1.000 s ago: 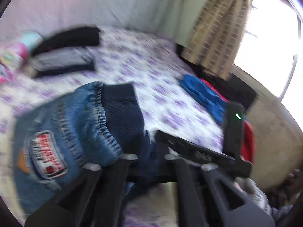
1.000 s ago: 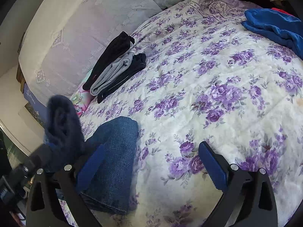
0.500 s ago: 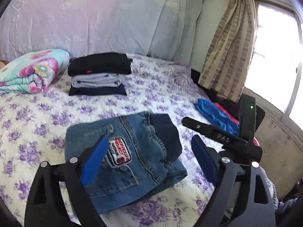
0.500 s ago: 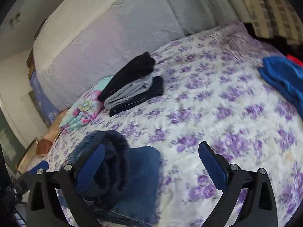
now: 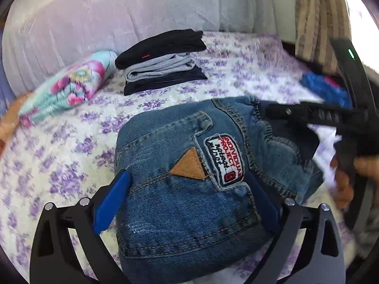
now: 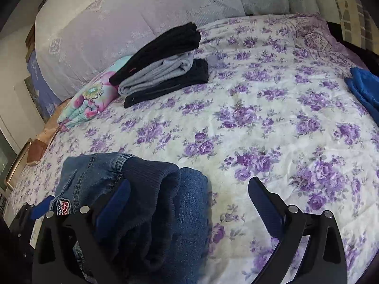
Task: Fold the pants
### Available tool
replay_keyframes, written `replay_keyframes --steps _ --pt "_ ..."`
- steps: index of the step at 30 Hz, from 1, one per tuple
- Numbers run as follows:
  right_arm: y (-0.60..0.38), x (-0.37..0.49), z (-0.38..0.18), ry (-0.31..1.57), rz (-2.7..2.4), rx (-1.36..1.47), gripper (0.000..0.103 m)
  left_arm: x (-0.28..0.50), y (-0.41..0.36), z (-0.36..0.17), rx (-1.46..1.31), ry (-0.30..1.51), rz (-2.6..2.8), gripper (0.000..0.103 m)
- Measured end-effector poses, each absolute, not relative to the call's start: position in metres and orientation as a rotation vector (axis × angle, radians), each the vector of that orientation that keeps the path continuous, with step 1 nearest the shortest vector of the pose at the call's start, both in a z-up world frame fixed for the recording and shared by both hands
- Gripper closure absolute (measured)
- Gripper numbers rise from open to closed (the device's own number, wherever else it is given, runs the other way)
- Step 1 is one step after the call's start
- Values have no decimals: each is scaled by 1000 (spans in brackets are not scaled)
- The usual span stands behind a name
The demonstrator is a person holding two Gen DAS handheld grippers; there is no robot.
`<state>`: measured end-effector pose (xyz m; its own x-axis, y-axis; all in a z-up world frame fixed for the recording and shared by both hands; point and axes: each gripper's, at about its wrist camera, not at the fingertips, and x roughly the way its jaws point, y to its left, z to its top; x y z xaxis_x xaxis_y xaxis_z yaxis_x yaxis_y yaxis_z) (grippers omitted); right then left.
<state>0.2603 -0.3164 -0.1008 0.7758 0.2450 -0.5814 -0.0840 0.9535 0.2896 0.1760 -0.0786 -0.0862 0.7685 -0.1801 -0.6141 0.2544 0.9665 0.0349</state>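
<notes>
I see the jeans [image 5: 189,184] folded into a thick bundle on the bed [image 6: 260,130], near its front edge, with the patch [image 5: 223,161] and the tan triangle [image 5: 188,168] facing up. My left gripper [image 5: 189,203] is wide open and its two blue pads stand on both sides of the bundle, just beside the denim; I cannot tell if they press it. My right gripper [image 6: 189,203] is open too, and holds nothing: its left pad [image 6: 113,203] lies against the dark ribbed waistband [image 6: 151,189], the other pad is over the bare flowered cover. Far behind, a stack of folded clothes [image 6: 163,71] sits near the headboard [image 6: 142,19], just beside a folded colourful blanket [image 6: 92,99]. A blue cloth [image 6: 364,87] lies at the right side of the bed
</notes>
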Motion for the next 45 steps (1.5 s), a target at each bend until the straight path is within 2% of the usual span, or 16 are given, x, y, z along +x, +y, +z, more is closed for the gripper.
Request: replay_keyframes --steps 3,7,9,12,16,21,26,35,40,41,42,43,44,45 --pt "-301 223 -83 577 239 196 4 168 -49 -74 -48 626 -272 9" --pt "-280 219 -108 677 194 41 4 164 -39 -73 -45 616 -252 4" --pt "-298 227 -120 736 244 170 3 178 -45 -98 14 707 -248 4" --pt "-307 225 -124 748 290 249 4 184 -20 -113 -214 771 -313 4" --pt "-316 201 -111 652 321 293 4 174 7 -100 -326 693 -315 4" --pt "-340 212 -135 818 499 587 4 189 36 -105 -474 742 -413 4" --pt "-356 221 -140 857 626 836 3 215 44 -129 -615 851 -492 5" --pt "-331 253 -146 945 581 707 3 247 12 -145 -535 928 -561 4" --pt "-323 261 -145 885 592 628 3 250 8 -153 -544 930 -584 4" --pt "-324 258 -146 872 590 619 8 249 7 -153 -542 932 -589 4" --pt "-325 255 -145 860 583 606 22 248 7 -153 -542 935 -596 5" --pt "-328 251 -146 844 580 602 26 245 7 -153 -541 932 -599 7" --pt "-331 247 -146 830 582 612 34 241 8 -153 -543 926 -603 16" --pt "-334 245 -148 823 588 628 38 235 9 -152 -537 911 -592 20"
